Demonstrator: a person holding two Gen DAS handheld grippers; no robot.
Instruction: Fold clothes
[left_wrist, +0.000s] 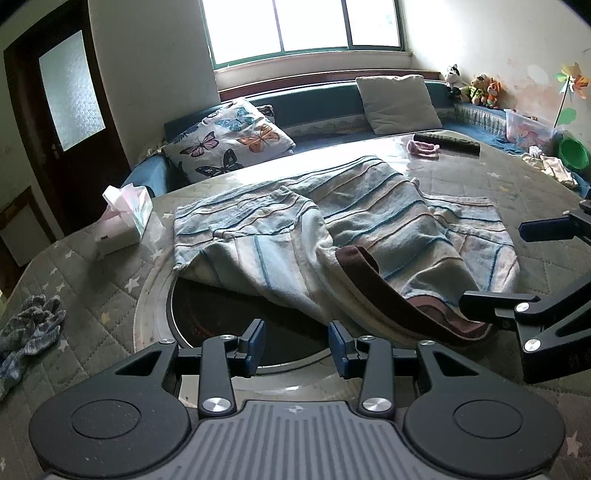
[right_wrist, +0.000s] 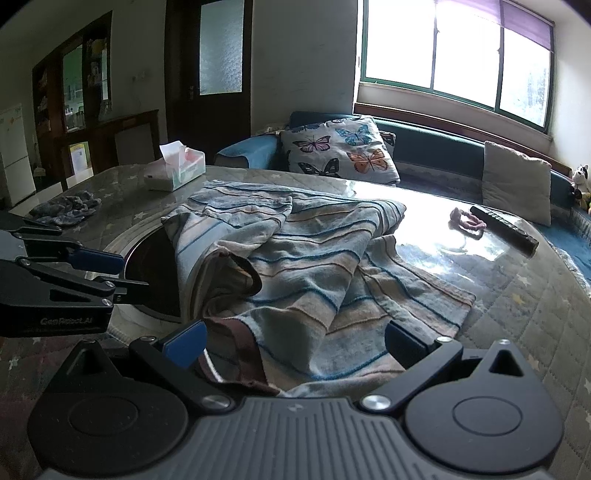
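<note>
The striped garment (right_wrist: 295, 266) is being left crumpled on the tabletop (right_wrist: 517, 295), partly over the round inset, brown hem nearest, prob. for a hem grab. Right gripper (right_wrist: 295, 343) jaws are being held wide, straddling the hem edge w/o pinching. Left gripper (left_wrist: 297, 345) jaws are being held partly open, empty, just beside the cloth.

The left gripper (left_wrist: 297, 345) hovers with fingers parted; the right gripper (right_wrist: 295, 341) gapes wide, both empty.
</note>
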